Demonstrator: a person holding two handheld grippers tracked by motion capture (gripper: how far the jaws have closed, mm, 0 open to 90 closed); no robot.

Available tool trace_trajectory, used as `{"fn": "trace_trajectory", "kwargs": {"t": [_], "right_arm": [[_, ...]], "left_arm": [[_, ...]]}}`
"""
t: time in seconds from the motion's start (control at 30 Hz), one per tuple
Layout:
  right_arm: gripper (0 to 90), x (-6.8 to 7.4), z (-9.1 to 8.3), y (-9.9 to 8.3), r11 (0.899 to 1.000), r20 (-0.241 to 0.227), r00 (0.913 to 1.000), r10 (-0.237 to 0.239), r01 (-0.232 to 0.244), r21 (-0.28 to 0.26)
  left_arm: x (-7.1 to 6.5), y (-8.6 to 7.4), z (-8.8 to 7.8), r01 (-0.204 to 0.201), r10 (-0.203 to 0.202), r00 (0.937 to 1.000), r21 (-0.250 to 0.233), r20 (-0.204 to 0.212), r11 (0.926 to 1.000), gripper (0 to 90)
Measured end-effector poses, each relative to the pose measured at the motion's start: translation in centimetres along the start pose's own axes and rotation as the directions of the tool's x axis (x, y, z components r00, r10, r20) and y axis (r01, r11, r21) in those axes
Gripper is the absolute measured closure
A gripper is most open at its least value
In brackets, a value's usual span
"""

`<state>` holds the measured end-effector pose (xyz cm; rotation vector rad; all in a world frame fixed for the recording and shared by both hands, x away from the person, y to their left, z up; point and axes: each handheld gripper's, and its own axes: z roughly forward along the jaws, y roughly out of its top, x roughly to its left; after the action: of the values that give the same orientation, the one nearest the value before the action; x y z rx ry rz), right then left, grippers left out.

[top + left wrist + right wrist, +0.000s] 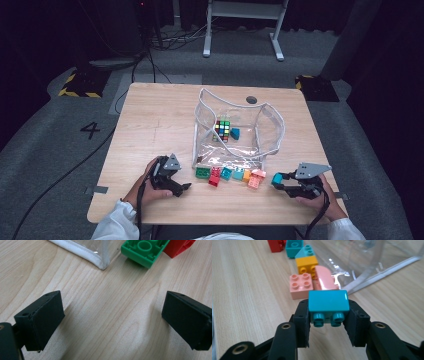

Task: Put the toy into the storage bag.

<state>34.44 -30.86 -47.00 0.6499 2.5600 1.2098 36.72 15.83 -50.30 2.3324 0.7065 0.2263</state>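
- Nearest the lens in the right gripper view, the right gripper (329,322) pinches a teal brick (328,305) between its pads, studs turned back toward the camera. It is clear of the wood, probably lifted for carrying to the bag.
- Far left in the high view, the left gripper (184,187) rests low over the table (150,120), its jaws spread wide with only bare wood between them. It looks parked, waiting its turn.
- Just right of it runs a row of loose bricks along the bag's front edge: a green brick (202,172), a red brick (215,177), a second teal one (226,173), an orange brick (246,175) and pink bricks (256,179). Lined up this way, each is easy to take.
- Behind the row stands a clear bag (235,131) with its mouth held open upward, so pieces can drop in. Inside lie a puzzle cube (222,130) and a blue brick (235,133).
- At the right end, the held teal brick (277,178) sits just beside the pink ones, near the bag's right corner.
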Motion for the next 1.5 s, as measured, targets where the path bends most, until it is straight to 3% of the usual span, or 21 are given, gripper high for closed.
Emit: {"fn": "trace_trajectory", "kwargs": {"t": [0.47,0.7,1.2,1.5], "right_arm": [[59.2,-3.4,-3.8,1.9,0.996,0.113,0.9929,0.037,-0.028,-0.080],[59.2,-5.2,-5.1,3.5,0.992,0.137,0.9892,0.052,-0.035,-0.123],[59.3,-8.1,-8.3,9.4,0.983,0.200,0.9795,0.024,0.013,-0.181],[59.2,-8.6,-7.4,13.7,0.986,0.211,0.9773,-0.015,0.050,-0.161]], "left_arm": [[0.0,0.0,0.0,-0.001,0.001,1.0000,0.000,0.000,1.0000,4.1],[0.0,0.0,0.0,-0.002,0.002,1.0000,0.000,0.000,1.0000,4.2],[0.0,0.0,0.0,-0.002,0.002,1.0000,0.000,0.000,1.0000,4.2],[0.0,0.0,0.0,-0.002,0.002,1.0000,0.000,0.000,1.0000,4.1]]}}
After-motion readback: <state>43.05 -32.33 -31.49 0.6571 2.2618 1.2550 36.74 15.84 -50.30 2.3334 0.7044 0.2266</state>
